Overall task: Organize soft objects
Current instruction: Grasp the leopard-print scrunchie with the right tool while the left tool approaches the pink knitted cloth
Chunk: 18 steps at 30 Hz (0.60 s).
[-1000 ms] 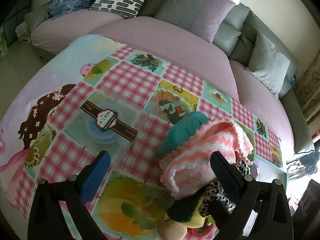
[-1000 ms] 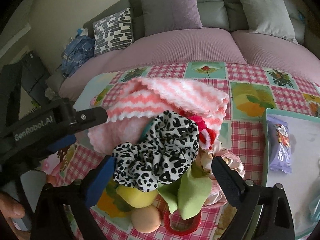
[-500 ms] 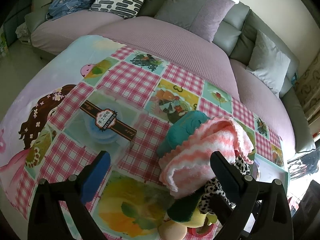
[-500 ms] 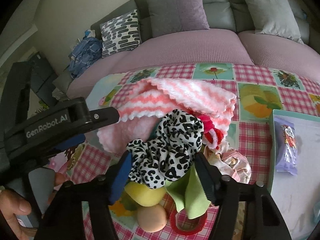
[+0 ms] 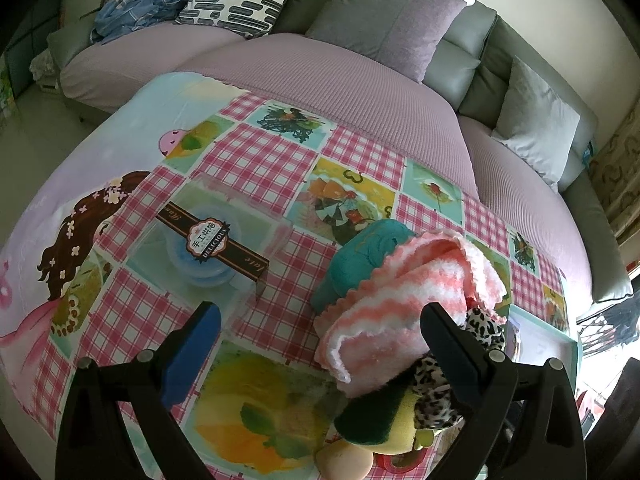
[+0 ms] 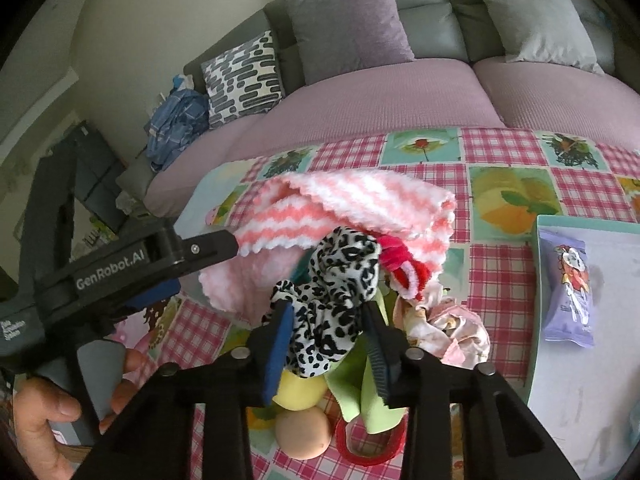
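Observation:
A pile of soft things lies on the checked tablecloth [image 6: 508, 152]: a pink-and-white striped knit cloth [image 6: 352, 208] [image 5: 404, 304], a teal cloth [image 5: 360, 260] under it, a leopard-print scrunchie [image 6: 336, 296], a red-pink fuzzy loop [image 6: 404, 264], a light green cloth [image 6: 360, 384] and a pale floral scrunchie [image 6: 456, 328]. My right gripper [image 6: 328, 320] is shut on the leopard scrunchie. My left gripper [image 5: 320, 328] is open and empty, its right finger beside the pink cloth; it shows in the right wrist view [image 6: 160, 260] at left.
A clear plastic box [image 5: 200, 248] with a dark label band sits left of the pile. A teal-rimmed tray [image 6: 536, 280] at right holds a purple snack packet [image 6: 568, 284]. A yellow sponge [image 6: 300, 388], peach ball [image 6: 304, 432] and red ring [image 6: 364, 444] lie near. Sofa behind.
My right gripper's jaws have closed from wide open onto the leopard scrunchie. The left gripper has stayed open and nearly still.

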Each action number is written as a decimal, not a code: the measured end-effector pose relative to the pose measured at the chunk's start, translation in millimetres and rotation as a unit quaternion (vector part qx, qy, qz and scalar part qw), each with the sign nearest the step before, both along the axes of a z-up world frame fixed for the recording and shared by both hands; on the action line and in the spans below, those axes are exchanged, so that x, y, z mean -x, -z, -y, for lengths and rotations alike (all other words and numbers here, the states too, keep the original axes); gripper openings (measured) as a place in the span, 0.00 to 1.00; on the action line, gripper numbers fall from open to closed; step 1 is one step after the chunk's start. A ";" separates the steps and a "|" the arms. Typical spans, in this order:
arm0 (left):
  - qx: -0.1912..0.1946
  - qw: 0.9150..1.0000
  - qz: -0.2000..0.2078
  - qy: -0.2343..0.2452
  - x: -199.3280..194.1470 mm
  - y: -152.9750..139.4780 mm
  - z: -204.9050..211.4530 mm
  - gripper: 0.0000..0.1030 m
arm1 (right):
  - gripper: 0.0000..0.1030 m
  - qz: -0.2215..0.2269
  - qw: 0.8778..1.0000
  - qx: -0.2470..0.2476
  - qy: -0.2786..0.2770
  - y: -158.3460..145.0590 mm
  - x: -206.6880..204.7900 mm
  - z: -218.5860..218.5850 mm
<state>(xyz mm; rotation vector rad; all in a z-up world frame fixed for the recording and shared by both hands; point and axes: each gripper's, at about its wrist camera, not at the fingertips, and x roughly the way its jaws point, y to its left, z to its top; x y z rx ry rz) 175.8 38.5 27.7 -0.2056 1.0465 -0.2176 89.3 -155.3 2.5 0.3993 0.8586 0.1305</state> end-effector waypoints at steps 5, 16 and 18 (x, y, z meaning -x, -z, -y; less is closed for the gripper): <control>-0.002 1.000 0.000 0.002 -0.1 -0.3 1.6 0.97 | 0.30 0.001 1.000 -0.011 0.003 0.5 1.3 5.3; -0.005 1.000 0.001 0.005 -0.1 -0.4 3.5 0.97 | 0.11 -0.003 1.000 -0.011 0.013 2.8 1.3 9.1; -0.005 1.000 0.001 0.005 -0.1 -0.4 3.4 0.97 | 0.09 -0.002 1.000 -0.011 0.014 2.2 1.6 9.3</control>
